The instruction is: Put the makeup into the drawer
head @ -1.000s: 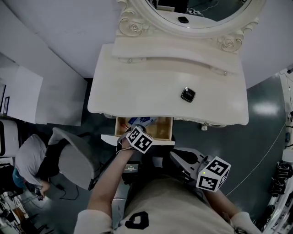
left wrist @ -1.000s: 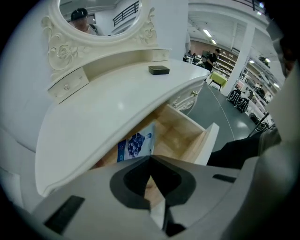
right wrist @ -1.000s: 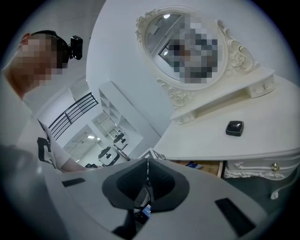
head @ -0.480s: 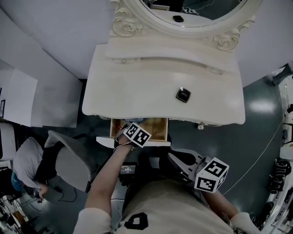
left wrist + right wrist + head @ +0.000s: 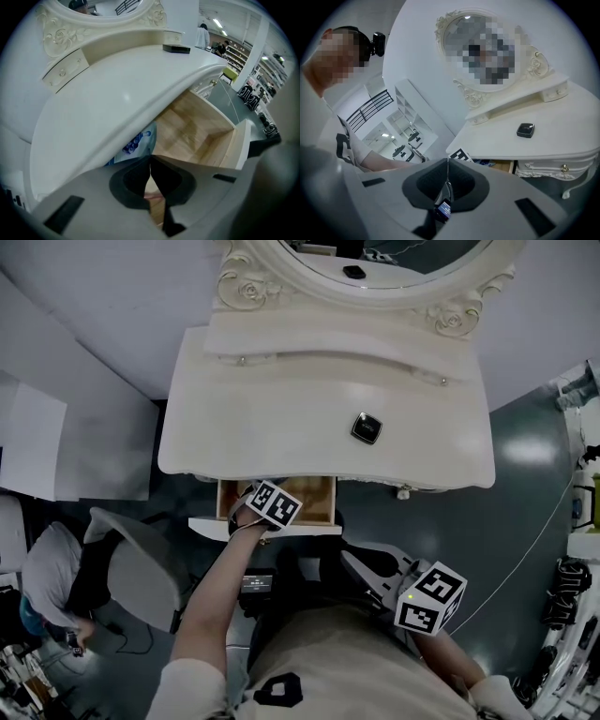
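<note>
The task looks partly done. Under the front edge of the white dressing table (image 5: 281, 427) the wooden drawer (image 5: 314, 501) stands pulled out. The left gripper (image 5: 150, 161) points steeply down into its left part with its jaws pressed together. A small pinkish patch shows just below the closed tips, but I cannot tell whether it is a held item or something lying in the drawer. The right gripper (image 5: 447, 164) hangs low by the person's lap, well apart from the table, with its jaws also closed and nothing between them. A blue-and-white packet (image 5: 137, 142) already lies inside the drawer, at the back left under the tabletop. The black compact (image 5: 367, 427) sits out on the tabletop, right of centre, so by my judgement it remains to be fetched and put away, and the drawer then closed.

Against the earlier head view, the left gripper's marker cube has moved from over the drawer's front panel to over its inside, hiding the packet from above. The compact has kept its spot on the table, and the right gripper has barely shifted.
</note>
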`<action>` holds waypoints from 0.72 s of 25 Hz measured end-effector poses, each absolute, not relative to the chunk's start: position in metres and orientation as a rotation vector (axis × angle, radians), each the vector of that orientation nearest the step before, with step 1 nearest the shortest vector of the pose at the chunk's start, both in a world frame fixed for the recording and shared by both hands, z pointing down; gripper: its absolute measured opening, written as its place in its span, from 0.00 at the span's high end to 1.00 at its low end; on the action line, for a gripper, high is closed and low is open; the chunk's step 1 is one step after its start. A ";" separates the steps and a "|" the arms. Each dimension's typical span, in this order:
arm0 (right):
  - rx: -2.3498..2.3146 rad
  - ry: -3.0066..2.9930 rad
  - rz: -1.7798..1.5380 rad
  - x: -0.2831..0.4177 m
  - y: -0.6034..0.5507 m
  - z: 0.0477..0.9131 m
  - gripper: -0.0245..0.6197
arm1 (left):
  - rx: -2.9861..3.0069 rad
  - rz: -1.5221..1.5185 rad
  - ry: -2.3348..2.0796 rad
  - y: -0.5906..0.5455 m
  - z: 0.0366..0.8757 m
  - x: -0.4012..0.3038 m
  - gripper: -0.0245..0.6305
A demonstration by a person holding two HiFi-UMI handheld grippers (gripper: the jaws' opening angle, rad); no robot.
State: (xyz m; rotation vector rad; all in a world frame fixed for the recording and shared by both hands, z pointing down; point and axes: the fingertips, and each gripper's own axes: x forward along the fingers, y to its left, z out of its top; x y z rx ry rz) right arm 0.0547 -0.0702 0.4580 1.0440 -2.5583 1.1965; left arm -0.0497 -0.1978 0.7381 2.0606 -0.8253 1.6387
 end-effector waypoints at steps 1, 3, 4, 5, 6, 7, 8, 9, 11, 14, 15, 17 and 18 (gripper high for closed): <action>1.047 -2.556 1.192 0.054 -0.069 0.458 0.92 | 2.060 1.633 -0.829 -0.198 0.739 -0.051 0.88; 1.048 -2.551 1.189 0.053 -0.067 0.458 0.92 | 2.059 1.624 -0.828 -0.197 0.739 -0.053 0.88; 1.050 -2.548 1.187 0.053 -0.066 0.459 0.92 | 2.060 1.620 -0.824 -0.195 0.738 -0.053 0.88; 1.050 -2.547 1.185 0.053 -0.065 0.458 0.92 | 2.059 1.611 -0.820 -0.194 0.737 -0.053 0.87; 1.048 -2.550 1.183 0.053 -0.065 0.457 0.92 | 2.055 1.597 -0.815 -0.193 0.736 -0.053 0.83; 1.043 -2.556 1.180 0.051 -0.064 0.456 0.92 | 2.048 1.581 -0.813 -0.192 0.734 -0.054 0.73; 1.037 -2.562 1.177 0.048 -0.064 0.455 0.92 | 2.044 1.566 -0.817 -0.192 0.731 -0.056 0.67; 1.030 -2.566 1.174 0.046 -0.064 0.455 0.92 | 2.044 1.553 -0.826 -0.192 0.727 -0.058 0.67; 1.018 -2.571 1.162 0.040 -0.062 0.454 0.92 | 2.057 1.537 -0.847 -0.192 0.719 -0.063 0.67; 1.008 -2.584 1.146 0.032 -0.060 0.452 0.92 | 2.092 1.499 -0.868 -0.189 0.703 -0.070 0.67; 1.009 -2.588 1.141 0.030 -0.059 0.451 0.92 | 2.106 1.471 -0.877 -0.186 0.696 -0.072 0.67; 1.013 -2.594 1.134 0.028 -0.058 0.449 0.92 | 2.133 1.387 -0.899 -0.182 0.677 -0.074 0.67; 1.016 -2.598 1.131 0.027 -0.057 0.448 0.92 | 2.145 1.336 -0.910 -0.179 0.665 -0.076 0.67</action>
